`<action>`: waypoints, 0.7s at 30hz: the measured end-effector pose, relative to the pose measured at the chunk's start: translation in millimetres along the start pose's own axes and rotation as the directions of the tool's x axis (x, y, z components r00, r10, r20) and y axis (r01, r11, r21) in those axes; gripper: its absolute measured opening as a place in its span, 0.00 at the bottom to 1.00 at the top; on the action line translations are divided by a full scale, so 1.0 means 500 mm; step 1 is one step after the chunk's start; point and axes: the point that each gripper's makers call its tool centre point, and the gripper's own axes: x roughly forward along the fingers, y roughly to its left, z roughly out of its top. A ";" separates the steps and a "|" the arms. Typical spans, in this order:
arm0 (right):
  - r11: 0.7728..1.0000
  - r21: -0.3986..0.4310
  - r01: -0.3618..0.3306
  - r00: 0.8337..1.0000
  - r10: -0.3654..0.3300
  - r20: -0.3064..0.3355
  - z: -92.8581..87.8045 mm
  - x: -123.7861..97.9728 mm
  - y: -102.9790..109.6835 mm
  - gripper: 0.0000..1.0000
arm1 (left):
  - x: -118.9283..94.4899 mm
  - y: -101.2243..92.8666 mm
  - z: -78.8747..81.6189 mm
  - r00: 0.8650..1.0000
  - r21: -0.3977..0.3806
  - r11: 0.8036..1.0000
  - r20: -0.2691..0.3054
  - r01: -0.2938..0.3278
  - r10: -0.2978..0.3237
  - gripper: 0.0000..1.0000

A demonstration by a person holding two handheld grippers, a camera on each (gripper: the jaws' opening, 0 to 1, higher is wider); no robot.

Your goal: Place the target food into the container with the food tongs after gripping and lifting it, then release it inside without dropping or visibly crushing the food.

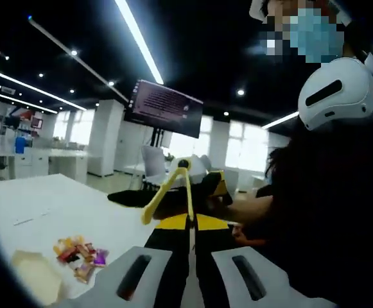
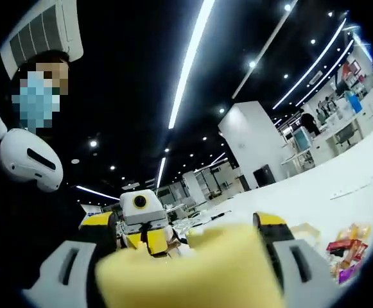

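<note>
The right gripper [image 2: 186,269] is clamped on the yellow tongs [image 2: 192,266], whose handle end sits as a big soft blur between its jaws in the right gripper view. In the left gripper view the same tongs [image 1: 170,186] stand up as a narrow V with the arms apart and nothing between them. The left gripper [image 1: 192,256] has its dark pads meeting along a thin line, closed on nothing that I can see. The two grippers face each other above the white table [image 1: 58,205], well clear of the food.

The food is a small heap of bright wrapped sweets [image 1: 80,253] lying on the table, also visible at the lower right of the right gripper view [image 2: 346,247]. None has been picked up yet.

To my eye the next job is to bring the open tips down over one sweet at the edge of the heap. Squeeze only until it holds, then lift straight up so its neighbours stay put.

The container [image 1: 35,276], a pale shallow thing, lies just beside the heap. It is blurred, so I cannot tell whether anything is inside.
</note>
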 end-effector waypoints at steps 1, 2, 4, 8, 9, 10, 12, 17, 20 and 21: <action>1.000 -0.001 -0.002 1.000 0.002 -0.006 -0.002 0.001 0.001 0.87 | 0.001 -0.004 -0.001 1.000 -0.002 1.000 -0.004 0.015 -0.015 0.00; 1.000 0.000 -0.002 1.000 0.002 -0.007 -0.002 0.000 0.001 0.86 | 0.002 -0.002 -0.002 1.000 -0.006 1.000 -0.005 0.012 -0.012 0.00; 1.000 -0.001 -0.004 1.000 0.004 -0.001 0.002 0.000 0.002 0.86 | 0.002 -0.006 -0.006 1.000 -0.029 0.999 -0.009 0.024 -0.024 0.00; 1.000 -0.003 -0.009 1.000 0.009 0.011 0.010 -0.001 0.009 0.85 | 0.006 -0.015 0.000 0.999 -0.009 0.999 0.001 0.034 -0.034 0.00; 1.000 -0.005 -0.013 1.000 0.013 0.009 0.010 -0.001 0.012 0.84 | 0.006 -0.016 0.002 0.999 -0.011 0.999 0.000 0.038 -0.038 0.00; 1.000 -0.005 -0.017 1.000 0.017 0.008 0.011 -0.001 0.014 0.83 | 0.006 -0.017 0.005 0.999 -0.007 0.999 0.001 0.042 -0.042 0.00; 1.000 -0.003 -0.027 1.000 0.027 0.001 0.010 -0.002 0.019 0.82 | 0.006 -0.018 0.010 0.999 -0.006 0.999 0.003 0.047 -0.047 0.00; 0.998 0.002 -0.059 0.998 0.059 0.007 0.014 -0.002 0.034 0.70 | 0.007 -0.026 0.023 0.998 -0.010 0.998 0.005 0.065 -0.065 0.00; 0.997 -0.001 -0.078 0.997 0.078 0.009 0.017 0.002 0.047 0.64 | 0.007 -0.026 0.023 0.997 -0.027 0.997 -0.002 0.072 -0.072 0.00; 0.997 -0.008 -0.082 0.997 0.082 0.000 0.015 0.002 0.050 0.61 | 0.005 -0.026 0.025 0.997 -0.031 0.997 0.002 0.073 -0.073 0.00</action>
